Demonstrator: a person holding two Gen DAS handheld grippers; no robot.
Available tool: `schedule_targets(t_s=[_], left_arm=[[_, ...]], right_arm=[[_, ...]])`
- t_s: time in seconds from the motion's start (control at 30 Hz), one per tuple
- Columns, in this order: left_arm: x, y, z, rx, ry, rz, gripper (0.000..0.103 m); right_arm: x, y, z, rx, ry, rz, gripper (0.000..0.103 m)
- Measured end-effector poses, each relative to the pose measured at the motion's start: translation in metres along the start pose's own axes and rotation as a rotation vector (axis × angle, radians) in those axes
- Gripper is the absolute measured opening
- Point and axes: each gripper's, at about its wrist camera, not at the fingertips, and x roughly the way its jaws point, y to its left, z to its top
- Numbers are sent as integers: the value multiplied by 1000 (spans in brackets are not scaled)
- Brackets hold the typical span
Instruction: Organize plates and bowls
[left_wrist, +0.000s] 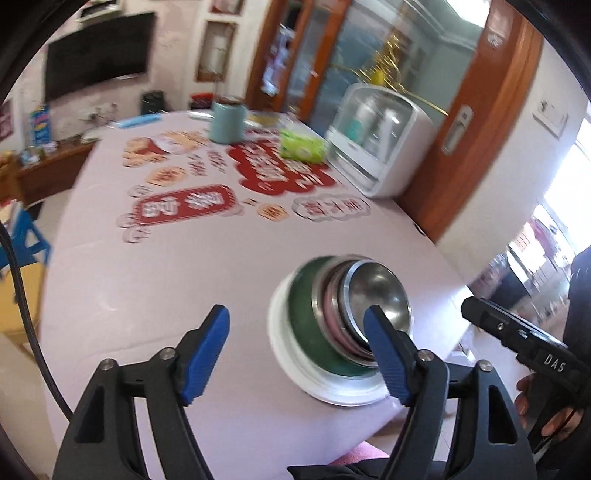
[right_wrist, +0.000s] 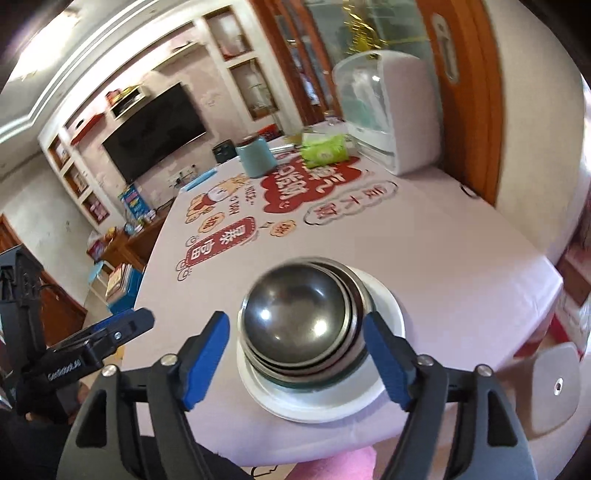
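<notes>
bowls stacked at the near table edge, both tongs empty

stack of bowls (right_wrist: 306, 328) sits on a white plate (right_wrist: 388, 306) close to the table's (right_wrist: 424, 251) near edge, nested: steel bowl on top, a pink rim and a green bowl under it. right gripper (right_wrist: 297, 354) is spread wide, holding nothing, and the stack lies straight ahead between its blue pads, so it looks the nearer one. left gripper (left_wrist: 297, 354) is also wide open and empty, with the stack off toward its right finger. far corner holds a white appliance (right_wrist: 402, 110).
</notes>
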Motion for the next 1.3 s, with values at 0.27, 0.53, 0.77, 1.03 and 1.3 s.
schedule_targets(t_s=[0.27,0.53,0.77,1.03,1.3], left_arm=[[-44,8,-3,-93,-96,159,90],[-74,-24,3,-134,-141,281,102],[-81,-80,-7,-150,-119,318,102],[-77,-125,-34,-176,-51,403,102],[-80,-150,-53,-195,-72,495,102]], right_arm=[[-3,35,16,-207,-3,97,88],[-28,33,31,-315,20,148,89],[-67,5,29,-303,74,146,99],[-87,-12,2,-341,130,92,100],[-92,-40,1,-308,111,38,100]])
